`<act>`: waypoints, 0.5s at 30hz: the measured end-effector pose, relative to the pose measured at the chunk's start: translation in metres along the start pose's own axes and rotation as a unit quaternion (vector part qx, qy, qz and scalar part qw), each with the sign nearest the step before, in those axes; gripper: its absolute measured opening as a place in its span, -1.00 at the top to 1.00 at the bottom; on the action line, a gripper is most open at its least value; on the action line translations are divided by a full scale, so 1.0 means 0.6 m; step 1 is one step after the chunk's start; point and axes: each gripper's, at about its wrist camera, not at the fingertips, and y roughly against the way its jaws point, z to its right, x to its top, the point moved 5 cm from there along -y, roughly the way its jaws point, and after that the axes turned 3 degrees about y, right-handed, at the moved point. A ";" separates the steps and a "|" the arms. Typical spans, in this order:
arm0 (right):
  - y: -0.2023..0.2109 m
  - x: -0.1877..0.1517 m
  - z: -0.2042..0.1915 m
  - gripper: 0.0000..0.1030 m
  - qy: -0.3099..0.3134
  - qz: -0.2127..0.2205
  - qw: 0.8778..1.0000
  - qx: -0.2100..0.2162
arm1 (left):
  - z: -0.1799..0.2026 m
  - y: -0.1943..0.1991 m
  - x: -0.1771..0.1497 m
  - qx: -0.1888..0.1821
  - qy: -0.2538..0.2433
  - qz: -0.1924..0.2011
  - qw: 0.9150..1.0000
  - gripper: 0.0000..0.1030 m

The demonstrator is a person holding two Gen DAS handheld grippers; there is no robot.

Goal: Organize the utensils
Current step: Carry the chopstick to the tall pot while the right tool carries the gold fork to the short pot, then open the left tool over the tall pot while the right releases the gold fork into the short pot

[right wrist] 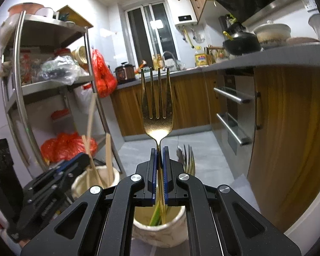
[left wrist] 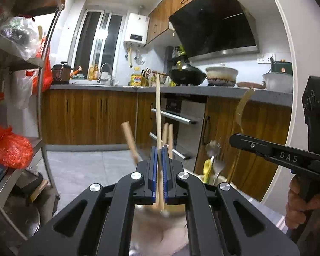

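We saw the left tool point(left wrist: 159, 156) pinching a long wooden chopstick point(left wrist: 157, 111), its blue pads pressed against the stick, which stood nearly upright with its lower end just over the mouth of a pale cup point(right wrist: 96, 176). More wooden chopsticks point(left wrist: 169, 136) leaned in that cup beyond the pads.

The right tool point(right wrist: 159, 156) pinched the neck of a gold fork point(right wrist: 157, 104), tines pointing up and handle running down between the pads into a second cream cup point(right wrist: 160, 232) directly below. A green-handled utensil point(right wrist: 155, 215) stood inside that cup, and another fork point(right wrist: 187, 155) rose just behind the right pad.

The two cups stood side by side, the chopstick cup to the left. A hand point(left wrist: 303, 204) gripped the right tool's handle.
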 end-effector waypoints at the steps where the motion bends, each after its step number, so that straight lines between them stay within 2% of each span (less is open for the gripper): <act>1: 0.000 -0.006 0.002 0.88 -0.002 -0.004 1.000 -0.001 | -0.004 0.002 -0.003 0.004 0.001 -0.005 1.000 0.92; 9: -0.002 -0.036 0.020 0.89 -0.026 -0.026 0.999 -0.012 | -0.028 0.002 -0.010 0.026 0.016 -0.051 0.998 0.92; 15: -0.004 -0.041 0.028 0.88 -0.040 -0.032 0.999 -0.019 | -0.042 -0.004 -0.013 0.042 0.028 -0.067 0.996 0.92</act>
